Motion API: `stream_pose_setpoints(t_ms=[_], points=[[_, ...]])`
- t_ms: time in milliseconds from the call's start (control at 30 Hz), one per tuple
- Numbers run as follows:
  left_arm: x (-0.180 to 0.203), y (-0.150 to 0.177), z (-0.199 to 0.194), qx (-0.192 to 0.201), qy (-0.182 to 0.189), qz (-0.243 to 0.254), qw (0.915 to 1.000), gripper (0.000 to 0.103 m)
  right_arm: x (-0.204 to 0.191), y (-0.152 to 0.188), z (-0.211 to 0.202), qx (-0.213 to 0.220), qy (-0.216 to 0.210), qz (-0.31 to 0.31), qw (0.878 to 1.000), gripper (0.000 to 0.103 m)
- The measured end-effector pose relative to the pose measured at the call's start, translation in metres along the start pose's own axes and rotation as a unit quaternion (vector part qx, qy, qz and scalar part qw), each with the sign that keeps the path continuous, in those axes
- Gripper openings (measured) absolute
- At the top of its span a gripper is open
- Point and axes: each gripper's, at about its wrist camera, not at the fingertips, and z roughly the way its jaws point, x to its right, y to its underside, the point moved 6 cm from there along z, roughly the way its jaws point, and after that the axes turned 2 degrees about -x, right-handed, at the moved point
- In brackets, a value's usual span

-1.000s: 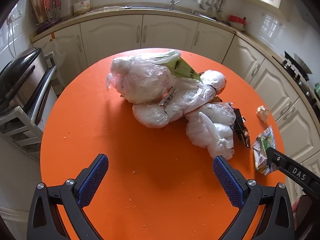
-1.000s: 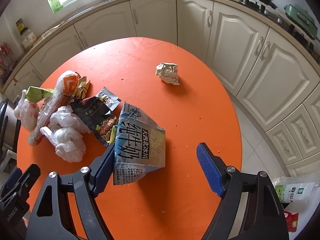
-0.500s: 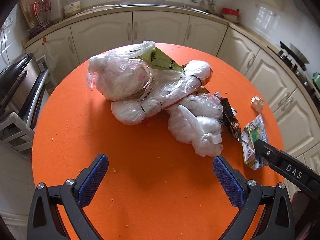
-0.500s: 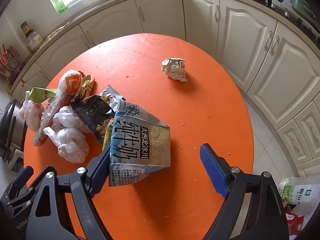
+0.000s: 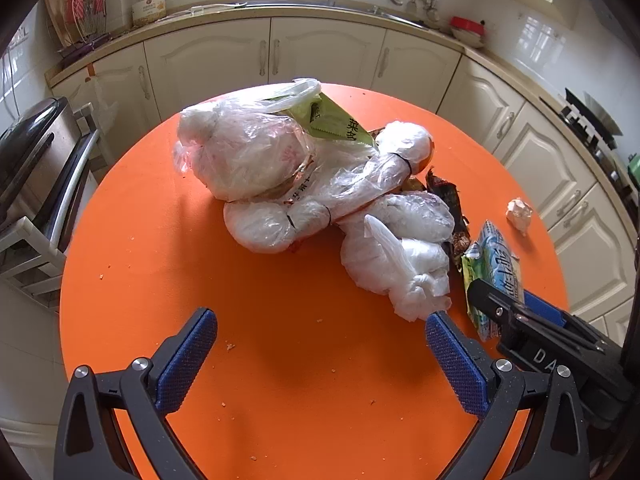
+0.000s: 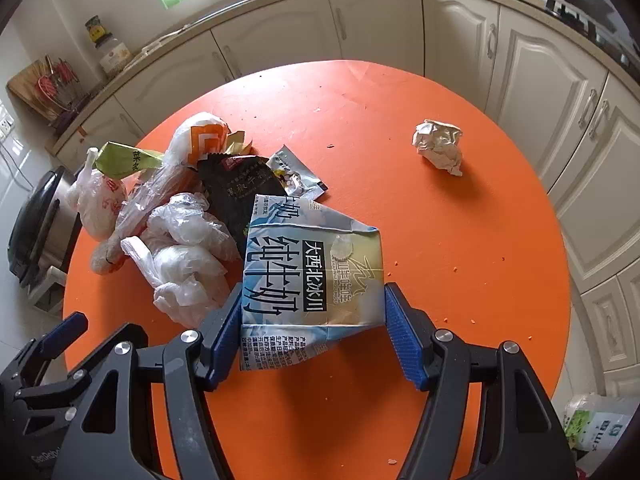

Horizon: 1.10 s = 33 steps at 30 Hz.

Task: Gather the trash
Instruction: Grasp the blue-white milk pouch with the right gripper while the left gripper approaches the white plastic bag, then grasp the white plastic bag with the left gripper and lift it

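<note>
Right gripper (image 6: 312,332): tilted steeply down over the near part of the orange round table (image 6: 460,240); its jaws have just been closing, and a flattened milk carton (image 6: 312,272) is caught between the blue pads. The left pad is pressed against the carton's left edge; the right pad is seen at the carton's right corner, though firm contact there cannot be told.
Left gripper (image 5: 320,352): pitched down over bare tabletop, the jaws spread wide with nothing between them; the nearest tied bag lies just beyond its right finger.
Milk carton: crushed flat, pale blue and gold with large Chinese lettering, a torn foil spot near its upper fold; its far end is laid over a black snack wrapper (image 6: 236,188).
Plastic bags (image 5: 288,176): several clear and white knotted bags are heaped in the middle of the table, with a green packet (image 5: 332,120) tucked in the top one.
Silver sachet (image 6: 298,174): seen lying flat just beyond the carton, touching the black wrapper.
Crumpled paper ball (image 6: 438,146): set alone, well apart from the heap, toward the cabinet side.
Table surface: scattered with small crumbs.
</note>
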Motion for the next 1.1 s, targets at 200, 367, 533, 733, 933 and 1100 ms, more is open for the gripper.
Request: stream_pose_setpoints(t_ms=[200,367,533,733,933,1100], points=[[0.014,-0.006,-0.001,-0.004,0.02,0.007,0.9998,0.102,0.017,0.0,-0.014,0.015,0.016,0.033,0.999,0.067],[0.03,-0.018,0.002,0.005,0.027,0.004,0.9996,0.102,0.044,-0.004,-0.04,0.044,0.025,0.057,0.997,0.067],[0.038,-0.026,0.024,-0.013,0.028,-0.011,0.9995,0.097,0.06,-0.006,-0.047,0.052,0.027,0.071,0.996,0.067],[0.045,-0.027,0.056,-0.041,0.02,0.005,0.9989,0.058,0.072,-0.004,-0.038,0.04,0.011,0.076,0.996,0.067],[0.053,-0.022,0.046,-0.023,0.01,0.038,0.999,0.052,0.075,-0.001,-0.038,0.04,0.009,0.083,0.996,0.067],[0.065,-0.011,0.028,-0.001,0.01,0.05,0.9987,0.052,0.071,0.004,-0.052,0.052,0.006,0.078,0.996,0.067]])
